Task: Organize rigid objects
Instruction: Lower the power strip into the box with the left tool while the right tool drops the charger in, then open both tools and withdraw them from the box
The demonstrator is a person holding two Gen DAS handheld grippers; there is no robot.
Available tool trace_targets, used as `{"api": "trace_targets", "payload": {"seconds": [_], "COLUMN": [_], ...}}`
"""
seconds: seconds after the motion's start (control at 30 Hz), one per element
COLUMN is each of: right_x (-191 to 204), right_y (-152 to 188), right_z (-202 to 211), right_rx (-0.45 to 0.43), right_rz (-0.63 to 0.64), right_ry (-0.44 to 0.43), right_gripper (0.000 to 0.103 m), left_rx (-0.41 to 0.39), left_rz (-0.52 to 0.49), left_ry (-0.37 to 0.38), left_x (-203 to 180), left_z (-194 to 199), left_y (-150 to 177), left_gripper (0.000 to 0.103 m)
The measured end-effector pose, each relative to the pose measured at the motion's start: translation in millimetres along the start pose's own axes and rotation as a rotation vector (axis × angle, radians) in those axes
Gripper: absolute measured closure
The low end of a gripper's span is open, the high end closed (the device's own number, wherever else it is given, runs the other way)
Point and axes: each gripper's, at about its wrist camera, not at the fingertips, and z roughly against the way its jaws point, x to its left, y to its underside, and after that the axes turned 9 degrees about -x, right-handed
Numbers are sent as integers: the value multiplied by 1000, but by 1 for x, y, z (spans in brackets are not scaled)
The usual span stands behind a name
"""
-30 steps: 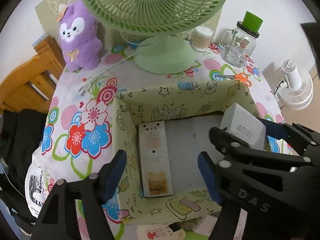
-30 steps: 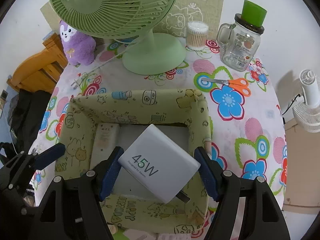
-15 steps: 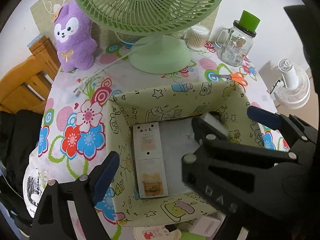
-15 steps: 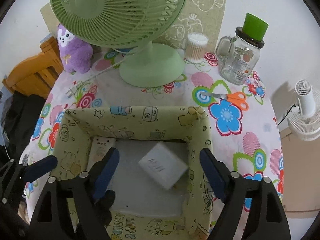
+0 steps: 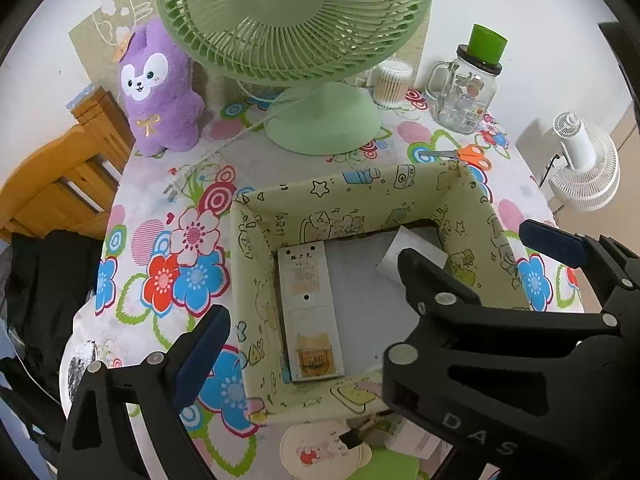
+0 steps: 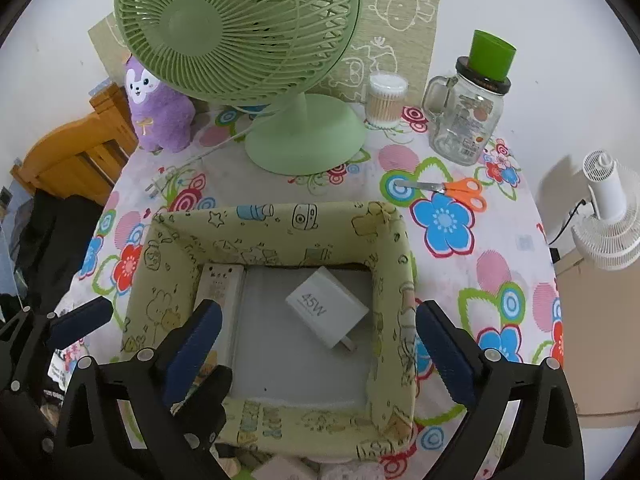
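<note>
Inside the cartoon-print fabric bin (image 6: 394, 280), a white 45W charger (image 6: 326, 306) lies flat beside a long white box (image 6: 220, 292), clear of both tools. Right gripper (image 6: 316, 344) hangs spread and empty above; left gripper (image 5: 312, 344) likewise gapes, holding nothing.

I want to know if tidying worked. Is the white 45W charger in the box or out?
In. The white charger lies flat on the yellow box's floor, beside the long white remote; the open right gripper is empty.
</note>
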Motion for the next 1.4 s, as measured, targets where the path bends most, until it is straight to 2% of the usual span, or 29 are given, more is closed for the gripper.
{"api": "trace_targets", "payload": {"seconds": [1.07,1.4], "right_x": [-7,-8], "right_y": [31,43], "right_z": [94,118], "right_rx": [-95,-121], "right_rz": [4,1], "right_ry": [1,-53], "right_gripper": [4,4], "left_rx": [-82,-98], "left_rz": [-13,-3], "left_ry": [7,-10], "left_x": [-17,-21], "left_z": [76,94], "left_y": [32,44], "left_gripper": [7,7]}}
